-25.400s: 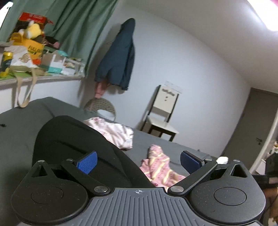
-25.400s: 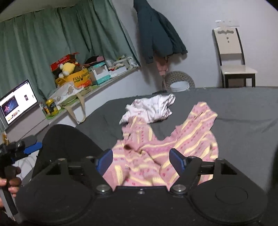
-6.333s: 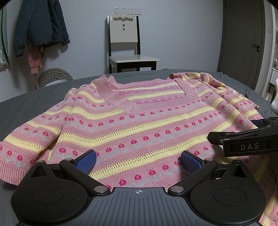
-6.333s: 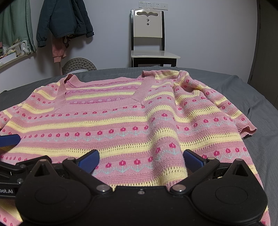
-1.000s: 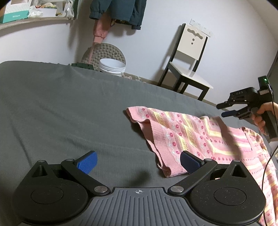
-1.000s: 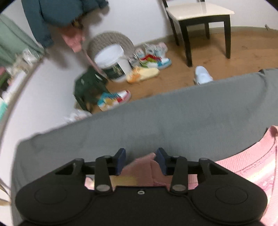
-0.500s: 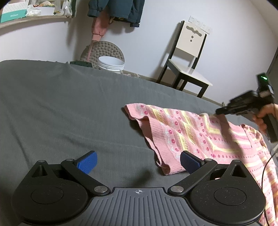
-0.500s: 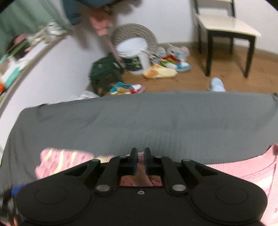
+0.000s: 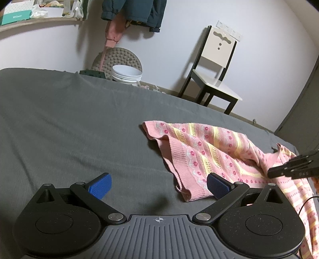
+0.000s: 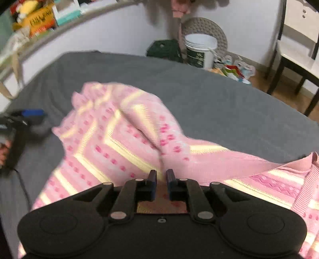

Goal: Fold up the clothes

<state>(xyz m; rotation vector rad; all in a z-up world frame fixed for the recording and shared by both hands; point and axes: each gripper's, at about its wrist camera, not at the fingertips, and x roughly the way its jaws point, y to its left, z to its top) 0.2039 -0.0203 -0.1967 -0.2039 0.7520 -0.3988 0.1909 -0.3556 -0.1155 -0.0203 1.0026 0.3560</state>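
A pink knit sweater (image 9: 201,151) with yellow stripes and small red flowers lies on the grey bed cover (image 9: 79,123). Its sleeve cuff (image 9: 187,194) rests just ahead of my left gripper (image 9: 158,186), which is open with nothing between its blue pads. In the right wrist view the sweater (image 10: 123,139) is bunched and lifted, and my right gripper (image 10: 161,177) is shut on a fold of it near the shoulder. The right gripper (image 9: 279,170) also shows at the far right of the left wrist view, pinching the fabric.
A black and white chair (image 9: 215,73) stands past the bed's far edge, beside a white bucket (image 9: 126,74) and a round woven seat (image 9: 117,59). Jackets (image 9: 133,12) hang on the wall. A cluttered shelf (image 10: 39,22) runs along the left. Shoes (image 10: 233,69) lie on the floor.
My right gripper has dropped lower and pulled the sleeve fold over toward the sweater's body. The left gripper has stayed open in about the same place.
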